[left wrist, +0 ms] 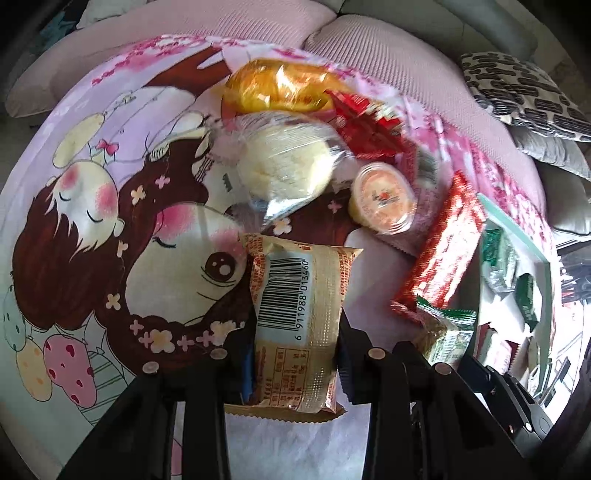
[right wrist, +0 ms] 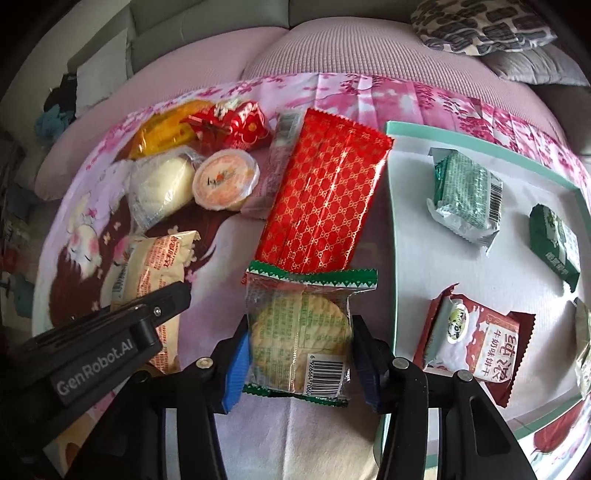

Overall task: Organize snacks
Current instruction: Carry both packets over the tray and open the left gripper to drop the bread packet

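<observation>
The left tool (left wrist: 295, 354) is clenched on a beige snack packet (left wrist: 299, 314), its fingers pressing both long sides while the barcode faces up and the crimped end pokes out ahead. From the right wrist view the same left tool (right wrist: 110, 332) reaches in from the left, with the beige snack packet (right wrist: 151, 280) under it over the cartoon-printed cloth (right wrist: 74, 258).

The right tool (right wrist: 299, 358) grasps a clear rice cracker packet (right wrist: 299, 325) with green zigzag ends, its blue pads (right wrist: 236, 365) tight against the wrapper's sides. The packet's far edge overlaps the near end of a long red patterned packet (right wrist: 325, 199), which lies diagonally just beside the left rim of the teal-edged tray (right wrist: 391, 221).

Inside the tray lie a green-and-silver packet (right wrist: 465, 195), a dark green packet (right wrist: 554, 243) near the far right rim, and a red-brown biscuit packet (right wrist: 476, 343) close to the near left corner. Bare white tray floor shows between them, mostly in the middle and along the left edge.

Farther left on the cloth, a cluster sits close together: a round jelly cup (right wrist: 225, 177), a clear-wrapped pale cake (right wrist: 162, 188) touching it, an orange-wrapped snack (right wrist: 166, 133) and a shiny red candy wrapper (right wrist: 236, 125) behind. Open cloth lies between this cluster and the beige packet. Beyond the cloth's far edge rise pink cushions (right wrist: 332, 48) and a patterned pillow (right wrist: 480, 22).
</observation>
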Motion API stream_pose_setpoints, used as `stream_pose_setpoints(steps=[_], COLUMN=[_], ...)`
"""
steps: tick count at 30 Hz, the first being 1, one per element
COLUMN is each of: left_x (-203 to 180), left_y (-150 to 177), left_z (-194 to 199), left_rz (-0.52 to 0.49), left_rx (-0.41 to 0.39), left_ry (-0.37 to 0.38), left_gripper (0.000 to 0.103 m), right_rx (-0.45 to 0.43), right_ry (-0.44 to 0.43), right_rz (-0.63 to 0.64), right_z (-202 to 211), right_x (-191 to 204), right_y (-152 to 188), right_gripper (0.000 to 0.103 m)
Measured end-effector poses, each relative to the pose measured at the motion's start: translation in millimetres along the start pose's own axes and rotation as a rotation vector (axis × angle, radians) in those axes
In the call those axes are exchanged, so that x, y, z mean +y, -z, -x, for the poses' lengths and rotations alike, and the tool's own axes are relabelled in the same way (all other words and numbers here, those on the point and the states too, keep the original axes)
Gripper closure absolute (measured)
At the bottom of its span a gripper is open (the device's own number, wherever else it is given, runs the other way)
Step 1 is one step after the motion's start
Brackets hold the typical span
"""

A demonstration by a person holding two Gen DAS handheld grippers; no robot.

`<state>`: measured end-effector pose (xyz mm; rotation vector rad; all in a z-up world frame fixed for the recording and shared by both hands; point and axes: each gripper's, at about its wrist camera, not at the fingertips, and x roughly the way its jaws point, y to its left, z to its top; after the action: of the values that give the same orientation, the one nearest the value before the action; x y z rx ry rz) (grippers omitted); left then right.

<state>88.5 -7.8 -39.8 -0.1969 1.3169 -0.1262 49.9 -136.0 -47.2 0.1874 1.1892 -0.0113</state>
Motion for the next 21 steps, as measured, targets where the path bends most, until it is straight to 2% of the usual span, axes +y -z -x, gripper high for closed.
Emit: stream_pose_setpoints(steps=[8,14,21], left_x=[-8,-14,-37], left_y=[-2,0,0], left_z=[40,63,58], left_rz=[-0.027,-0.053,-0.098], left_rx=[-0.105,-0.171,-0.158], left_ry=[0.043,0.061,0.053], left_gripper=[0.066,0.066,0.066], right_rx=[-0.096,-0.134,-0.153], right_ry=[-0.021,-0.01,0.015], right_rz=[-0.023,-0.047,-0.143], right_z=[43,55,65], right_x=[-4,-19,-61], right_y=[2,-7,-12], right_gripper=[0.05,0.05,0.05])
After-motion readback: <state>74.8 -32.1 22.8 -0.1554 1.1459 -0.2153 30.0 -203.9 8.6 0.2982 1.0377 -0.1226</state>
